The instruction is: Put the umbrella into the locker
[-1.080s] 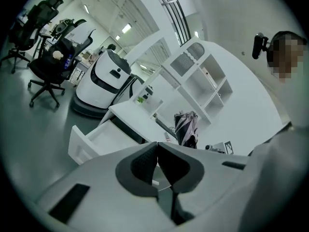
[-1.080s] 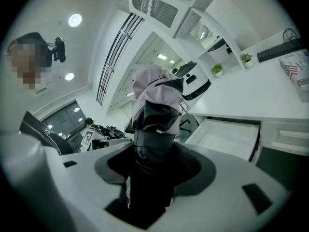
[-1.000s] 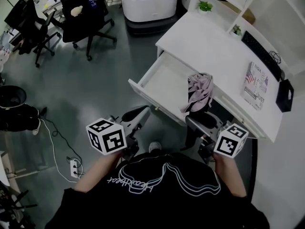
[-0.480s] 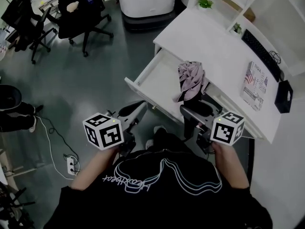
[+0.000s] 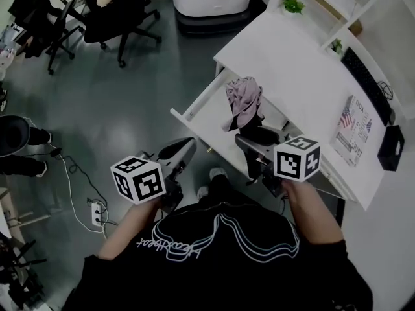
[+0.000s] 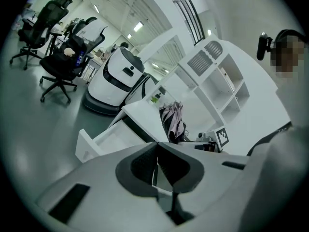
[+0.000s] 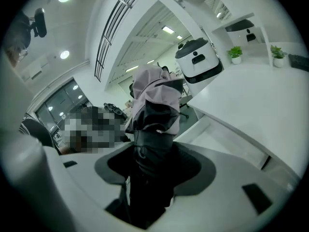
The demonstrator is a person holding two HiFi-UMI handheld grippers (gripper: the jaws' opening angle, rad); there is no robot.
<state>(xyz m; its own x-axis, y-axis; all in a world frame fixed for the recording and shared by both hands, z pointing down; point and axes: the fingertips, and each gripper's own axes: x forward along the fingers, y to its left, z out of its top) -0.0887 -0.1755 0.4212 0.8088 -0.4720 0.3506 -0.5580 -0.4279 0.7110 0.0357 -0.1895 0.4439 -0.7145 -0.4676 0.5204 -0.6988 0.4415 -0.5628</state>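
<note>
Quick rundown of where you're at. Your right gripper (image 5: 249,137) is clamped on the folded umbrella (image 5: 243,100). It's pinching the dark bundled part low down, and the pinkish canopy sticks up and out past the jaws. In the right gripper view the umbrella (image 7: 155,111) fills the whole gap, with a pad pressing on each side, so that looks like a solid hold. Gripping the bottom end makes sense to me. The floppy fabric end goes in first and you steer from behind.

The umbrella hangs over the inside of the open drawer (image 5: 192,113), toward the side nearest you. As far as I can tell it isn't resting on the drawer's floor yet. The drawer is pulled well out and looks bare inside, so I'm guessing that's the "locker" here.

Your left gripper (image 5: 187,146) sits just off the drawer's near front corner. Its jaws are pressed together on nothing, and the left gripper view shows the tips meeting. Parked there it's out of the umbrella's way but handy for pushing the drawer shut afterwards, I reckon.

Next I'd lower the umbrella and lay it lengthwise along the drawer. Otherwise the canopy could hang over the rim.
</note>
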